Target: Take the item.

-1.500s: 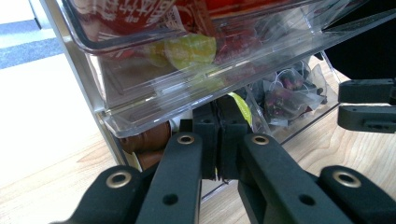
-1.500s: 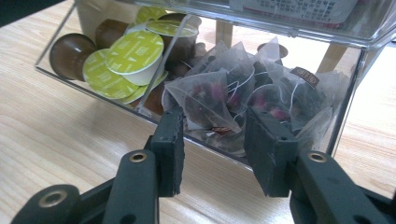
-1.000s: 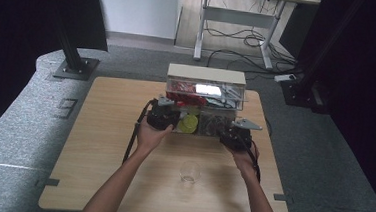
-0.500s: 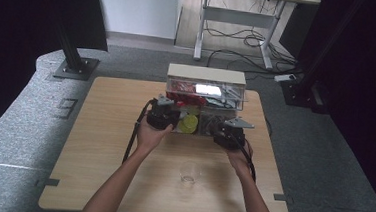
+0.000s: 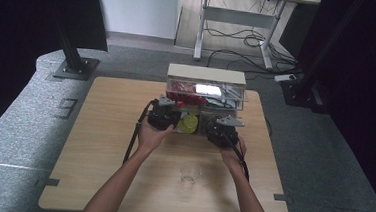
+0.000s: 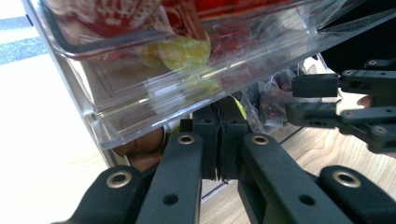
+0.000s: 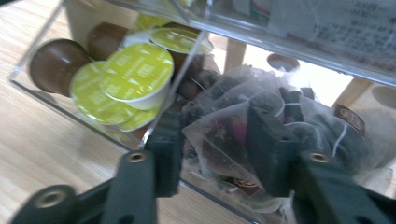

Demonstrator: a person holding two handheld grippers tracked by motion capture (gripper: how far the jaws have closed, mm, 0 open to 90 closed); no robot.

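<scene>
A clear organizer (image 5: pixel 205 87) with a wooden top stands at the table's back middle. Its lower drawer (image 7: pixel 32 79) holds yellow-lidded capsules (image 7: pixel 135 70) and brown ones on one side of a divider, and mesh tea bags (image 7: pixel 233 116) on the other. My right gripper (image 7: pixel 217 135) is open, with a jaw on each side of a tea bag; the left gripper view shows it (image 6: pixel 299 99) beside the tea bags. My left gripper (image 6: pixel 218 135) is shut, its tips under the upper drawer (image 6: pixel 154 88) by the capsules. Whether it pinches a thin clear edge I cannot tell.
A small empty glass (image 5: pixel 190 172) stands on the wooden table (image 5: pixel 99 130) near the front, between the two forearms. Grey floor surrounds the table, a black stand (image 5: pixel 73 63) is at the back left, and a desk frame with cables (image 5: pixel 236 34) lies beyond.
My right gripper has moved forward and a little left, up to the organizer's lower drawer. The left gripper has stayed at the drawer by the capsules.
</scene>
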